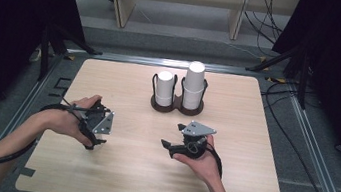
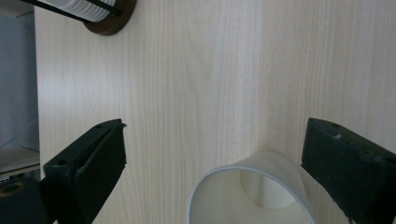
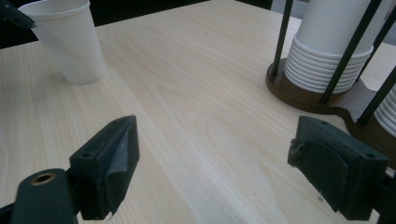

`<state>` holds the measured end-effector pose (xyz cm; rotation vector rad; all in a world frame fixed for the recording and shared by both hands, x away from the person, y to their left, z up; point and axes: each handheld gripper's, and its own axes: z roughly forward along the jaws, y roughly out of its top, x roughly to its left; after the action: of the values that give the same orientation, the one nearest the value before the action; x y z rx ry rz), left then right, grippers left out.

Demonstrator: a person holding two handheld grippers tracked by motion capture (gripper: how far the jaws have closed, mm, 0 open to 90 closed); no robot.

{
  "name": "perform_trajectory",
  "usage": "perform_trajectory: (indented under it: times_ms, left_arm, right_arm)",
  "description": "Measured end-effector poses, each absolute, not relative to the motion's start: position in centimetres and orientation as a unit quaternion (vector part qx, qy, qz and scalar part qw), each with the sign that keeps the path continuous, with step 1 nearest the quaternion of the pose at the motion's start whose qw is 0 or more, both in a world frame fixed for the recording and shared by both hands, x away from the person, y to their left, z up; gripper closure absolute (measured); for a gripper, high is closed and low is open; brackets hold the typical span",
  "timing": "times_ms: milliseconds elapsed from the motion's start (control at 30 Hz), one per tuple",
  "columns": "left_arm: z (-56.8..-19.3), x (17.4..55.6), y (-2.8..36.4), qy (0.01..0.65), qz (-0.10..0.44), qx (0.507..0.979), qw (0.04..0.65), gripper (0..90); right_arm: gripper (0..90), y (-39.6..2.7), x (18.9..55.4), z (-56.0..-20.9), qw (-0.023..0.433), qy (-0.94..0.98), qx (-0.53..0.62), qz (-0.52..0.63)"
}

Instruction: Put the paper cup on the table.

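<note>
A single white paper cup [image 3: 70, 39] stands upright on the wooden table [image 1: 137, 172] at the left. My left gripper [image 2: 215, 154] points down over the cup [image 2: 247, 196], jaws spread wide. The rim lies between them, close by the right-hand jaw and well apart from the other. In the high view the left gripper [image 1: 94, 138] and its hand cover the cup. My right gripper [image 1: 174, 136] hovers at table centre, open, with bare wood between its jaws [image 3: 215, 154]. It points toward the cup holder.
A dark two-slot wire holder [image 1: 176, 108] stands at the table's back centre with a shorter stack of white cups [image 1: 164, 87] and a taller stack [image 1: 193, 84]. Its base [image 3: 317, 100] is just ahead and right of my right gripper. Cables trail past the table's right side.
</note>
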<state>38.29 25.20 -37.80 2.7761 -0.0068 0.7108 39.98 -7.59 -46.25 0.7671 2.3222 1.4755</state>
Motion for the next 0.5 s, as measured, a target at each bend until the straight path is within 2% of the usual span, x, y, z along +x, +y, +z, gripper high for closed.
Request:
perform_trajectory:
  times_ms: [500]
  left_arm:
    - [-38.3,36.5,25.5,0.021,0.265,0.937,0.226,5.6]
  right_arm:
    - [15.7,-7.8,40.1,-46.3,0.153,0.804,0.264,0.511]
